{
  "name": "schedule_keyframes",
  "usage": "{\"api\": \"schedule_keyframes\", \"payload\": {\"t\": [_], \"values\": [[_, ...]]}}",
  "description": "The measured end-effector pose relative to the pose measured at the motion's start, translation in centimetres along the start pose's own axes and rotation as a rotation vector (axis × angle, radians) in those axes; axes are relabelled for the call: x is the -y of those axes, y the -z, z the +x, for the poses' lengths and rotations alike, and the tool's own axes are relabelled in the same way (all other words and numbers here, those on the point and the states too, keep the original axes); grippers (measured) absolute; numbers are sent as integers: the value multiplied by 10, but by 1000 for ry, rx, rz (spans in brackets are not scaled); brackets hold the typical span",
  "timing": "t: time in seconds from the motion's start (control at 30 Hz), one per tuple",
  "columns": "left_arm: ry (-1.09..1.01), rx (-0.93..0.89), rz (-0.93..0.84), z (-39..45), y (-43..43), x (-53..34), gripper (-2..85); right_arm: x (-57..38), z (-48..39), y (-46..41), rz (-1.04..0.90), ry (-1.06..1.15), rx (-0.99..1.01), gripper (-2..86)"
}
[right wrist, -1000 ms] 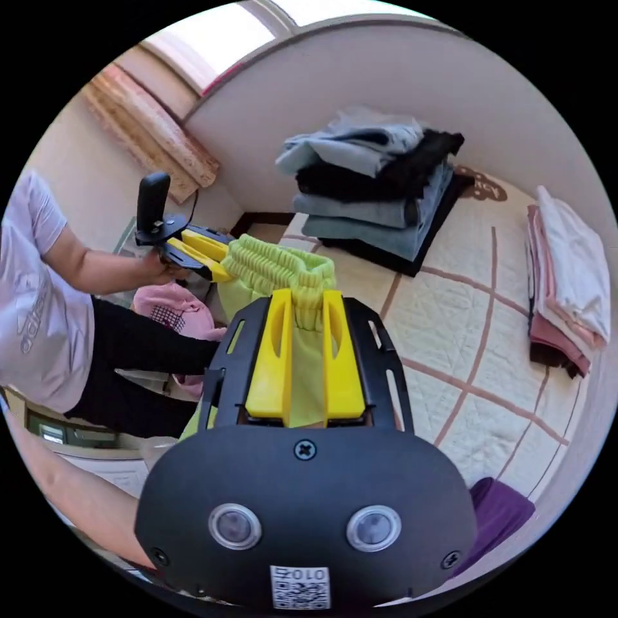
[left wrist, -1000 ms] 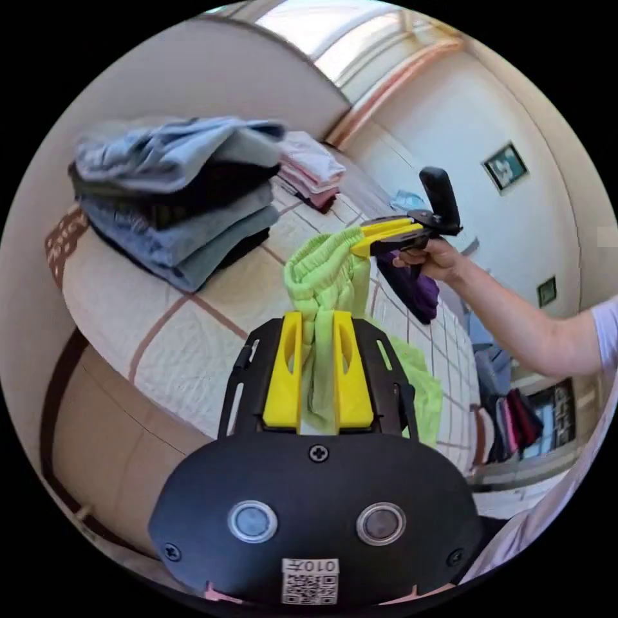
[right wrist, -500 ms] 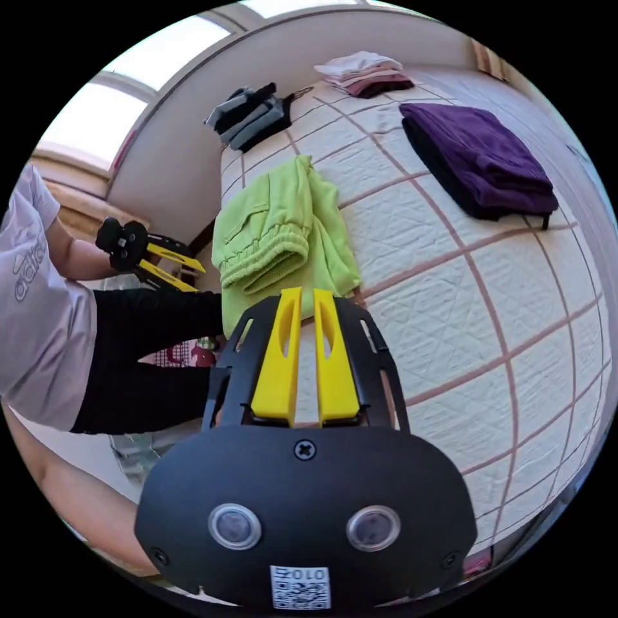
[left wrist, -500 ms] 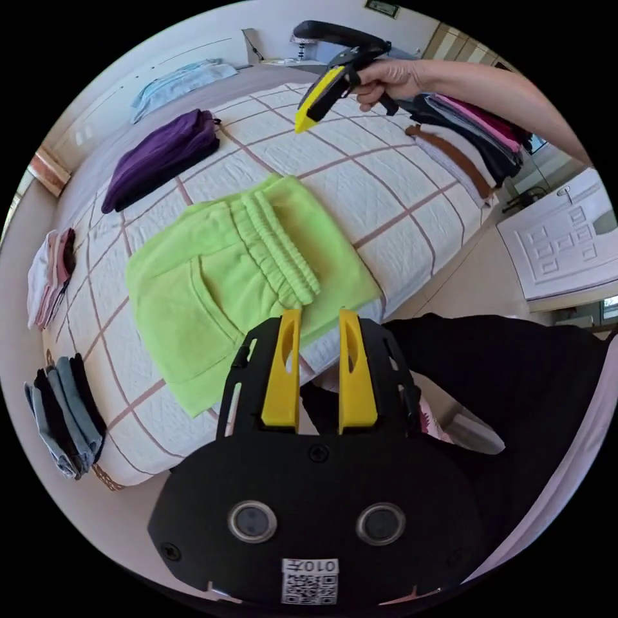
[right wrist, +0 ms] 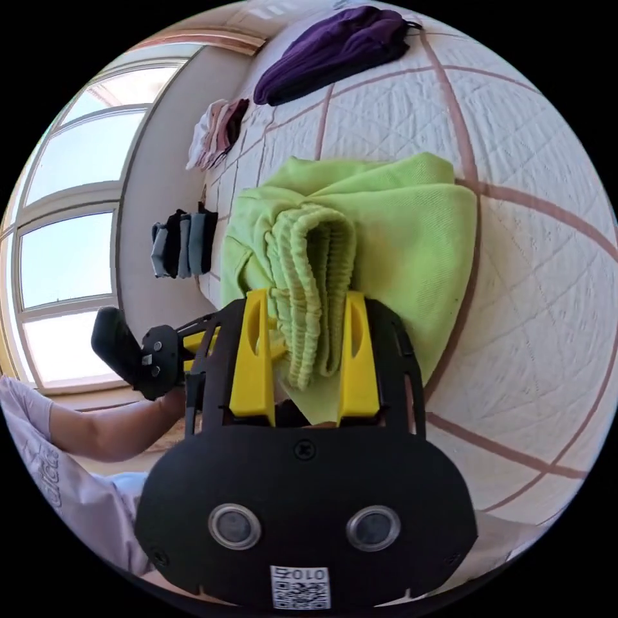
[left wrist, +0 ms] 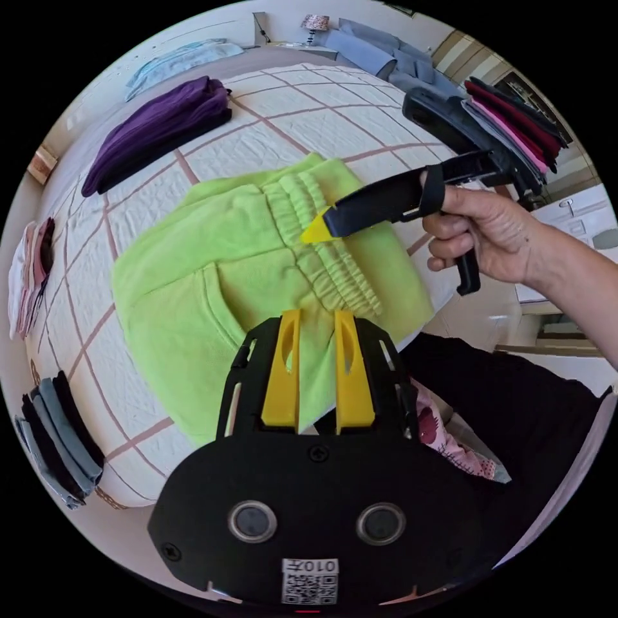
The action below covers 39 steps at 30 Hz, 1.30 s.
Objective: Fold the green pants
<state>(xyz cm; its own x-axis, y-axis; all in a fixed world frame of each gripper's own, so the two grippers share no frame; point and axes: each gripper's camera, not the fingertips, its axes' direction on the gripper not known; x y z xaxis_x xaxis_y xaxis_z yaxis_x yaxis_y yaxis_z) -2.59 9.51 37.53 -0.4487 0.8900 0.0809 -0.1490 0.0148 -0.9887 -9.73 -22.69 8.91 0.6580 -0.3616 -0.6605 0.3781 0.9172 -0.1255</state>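
Step in hand, by the look of it: finishing or tidying a fold, waistband end being addressed.

Green pants [left wrist: 257, 257] lying on bed [left wrist: 309, 129], near the edge closest to the person; folded into a compact block, several layers deep. Elastic waistband [right wrist: 309, 270] gathered and ribbed, doubled over on top. A pocket seam visible on the upper layer in the left gripper view. Bright lime colour, soft knit-like cloth, edges not quite square; one flap poking out past the block at the far side in the right gripper view.

Left gripper [left wrist: 317, 322] hovering just above the near edge of the pants, jaws a modest gap apart, nothing pinched between them.

Right gripper [right wrist: 304, 309] with jaws spread wide, straddling the bunched waistband; cloth sitting between the jaws, no squeeze evident. Same tool seen in the left gripper view, tip resting on or just over the waistband, held by a hand [left wrist: 489, 232].

Next move likely: close on the waistband roll or press it flat, then bring layers into line. Calls for catching all layers together; thick elastic liable to spring back.

Elsewhere on bed: purple garment [left wrist: 154, 135], well apart.
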Motion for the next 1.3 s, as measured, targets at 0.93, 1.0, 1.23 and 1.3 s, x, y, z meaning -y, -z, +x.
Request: {"api": "schedule_keyframes", "payload": {"t": [0.93, 1.0, 1.23, 1.3], "values": [[292, -427, -30, -253, 23, -9, 186, -26, 29, 25, -2, -90, -194, 130], [276, -460, -27, -255, 36, 2, 187, -26, 25, 26, -2, -102, -195, 114], [340, -504, -12, -258, 42, 27, 180, -33, 51, 3, -3, -150, -115, 91], [356, -532, -7, -264, 44, 33, 173, -34, 67, -4, 2, -186, -48, 79]]}}
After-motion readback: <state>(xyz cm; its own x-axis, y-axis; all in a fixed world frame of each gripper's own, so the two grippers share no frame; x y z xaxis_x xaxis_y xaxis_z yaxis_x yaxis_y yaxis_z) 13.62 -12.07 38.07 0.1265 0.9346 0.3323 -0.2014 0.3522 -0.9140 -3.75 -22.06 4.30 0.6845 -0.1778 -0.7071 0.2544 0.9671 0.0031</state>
